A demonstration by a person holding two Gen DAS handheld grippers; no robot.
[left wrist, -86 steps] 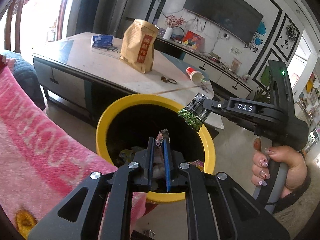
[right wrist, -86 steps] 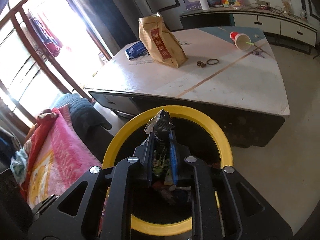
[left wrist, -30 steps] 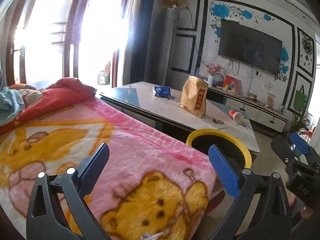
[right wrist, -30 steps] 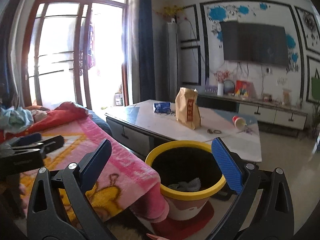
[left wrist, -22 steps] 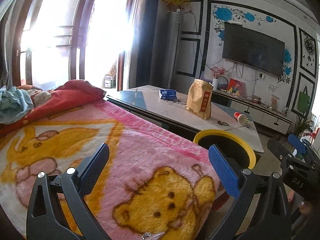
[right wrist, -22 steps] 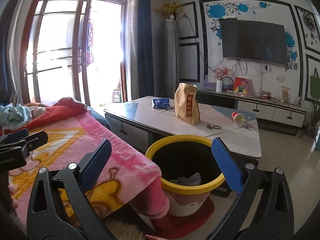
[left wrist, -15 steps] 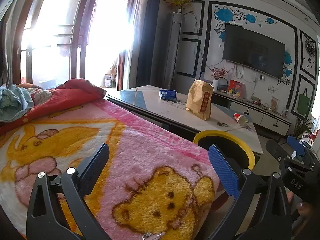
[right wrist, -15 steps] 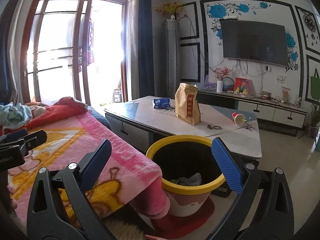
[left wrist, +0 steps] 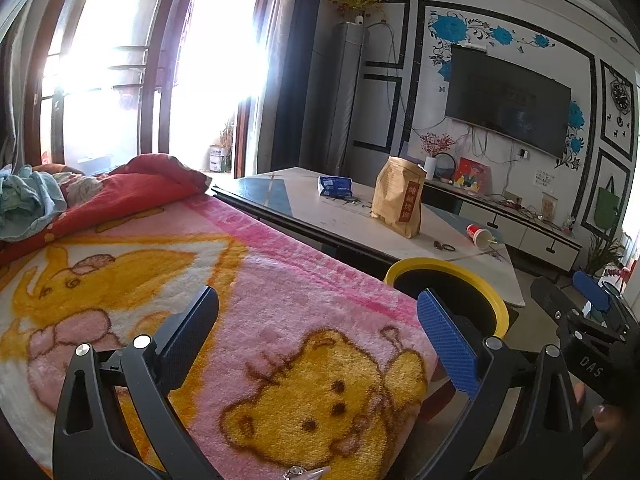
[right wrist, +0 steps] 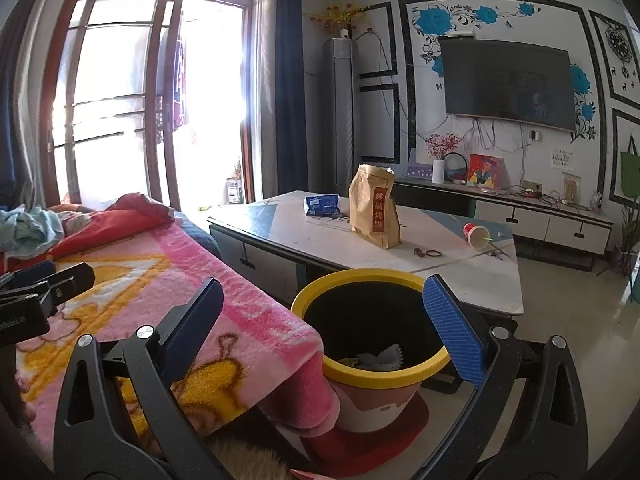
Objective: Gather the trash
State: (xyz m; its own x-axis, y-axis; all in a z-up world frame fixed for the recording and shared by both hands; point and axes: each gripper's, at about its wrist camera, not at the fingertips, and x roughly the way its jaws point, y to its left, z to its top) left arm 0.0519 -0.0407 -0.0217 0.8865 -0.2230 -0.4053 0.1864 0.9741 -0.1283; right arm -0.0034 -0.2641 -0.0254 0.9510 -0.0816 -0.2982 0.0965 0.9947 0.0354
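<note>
The yellow-rimmed trash bin (right wrist: 416,370) stands on the floor between the sofa and the low table, with crumpled wrappers (right wrist: 380,358) inside; its rim also shows in the left wrist view (left wrist: 436,266). My left gripper (left wrist: 318,326) is open and empty above the pink blanket. My right gripper (right wrist: 322,314) is open and empty, held back from the bin. The right gripper also shows at the right edge of the left wrist view (left wrist: 588,304). The left gripper also shows at the left edge of the right wrist view (right wrist: 44,280).
A pink cartoon blanket (left wrist: 248,320) covers the sofa. The low table (right wrist: 460,276) carries a brown paper bag (right wrist: 374,212), a blue packet (right wrist: 322,204), a tipped red cup (right wrist: 476,236) and hair ties (right wrist: 428,253). A TV cabinet (right wrist: 540,220) stands behind.
Both grippers were shut on wrappers over the bin, then opened, now empty, and pulled back and up. In the last second the views shifted only slightly.
</note>
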